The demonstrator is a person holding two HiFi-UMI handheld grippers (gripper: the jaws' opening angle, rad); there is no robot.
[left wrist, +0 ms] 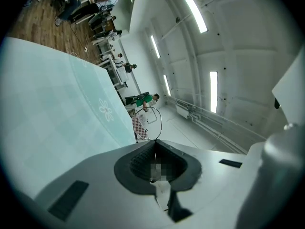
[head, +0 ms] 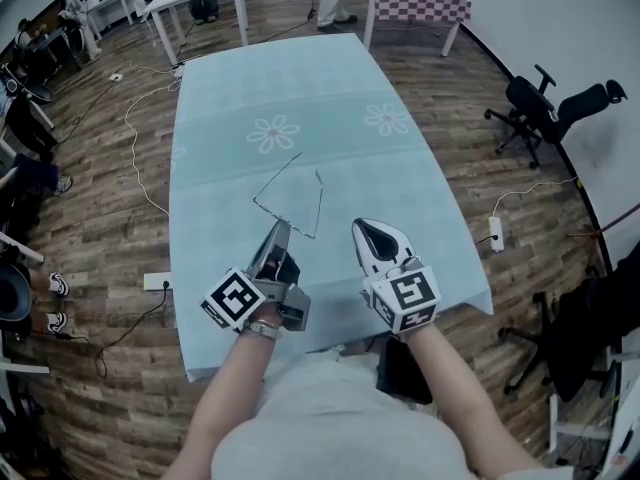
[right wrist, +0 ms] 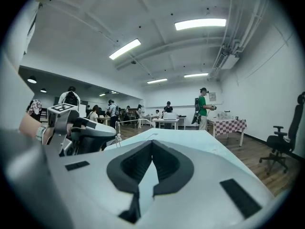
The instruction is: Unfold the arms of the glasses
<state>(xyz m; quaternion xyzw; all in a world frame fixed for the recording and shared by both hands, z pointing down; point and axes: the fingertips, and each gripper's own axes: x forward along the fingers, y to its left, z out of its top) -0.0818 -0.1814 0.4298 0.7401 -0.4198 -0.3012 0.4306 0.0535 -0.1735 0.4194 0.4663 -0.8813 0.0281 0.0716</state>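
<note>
The thin wire-framed glasses (head: 290, 200) lie on the light-blue tablecloth (head: 400, 198), both arms angled away from the front bar toward the far side. My left gripper (head: 280, 226) has its tip at the near side of the frame. In the left gripper view its jaws (left wrist: 155, 144) stand closed, and a thin loop of the glasses' wire (left wrist: 158, 120) rises out from between them. My right gripper (head: 365, 228) hovers to the right of the glasses, apart from them. In the right gripper view it (right wrist: 151, 144) is shut with nothing between its pads.
The cloth has flower prints (head: 273, 133) further out. The table's right edge runs close to the right gripper. On the wooden floor are a power strip (head: 494, 230), cables and a black office chair (head: 545, 113). A checkered table (head: 415, 3) and people stand at the back.
</note>
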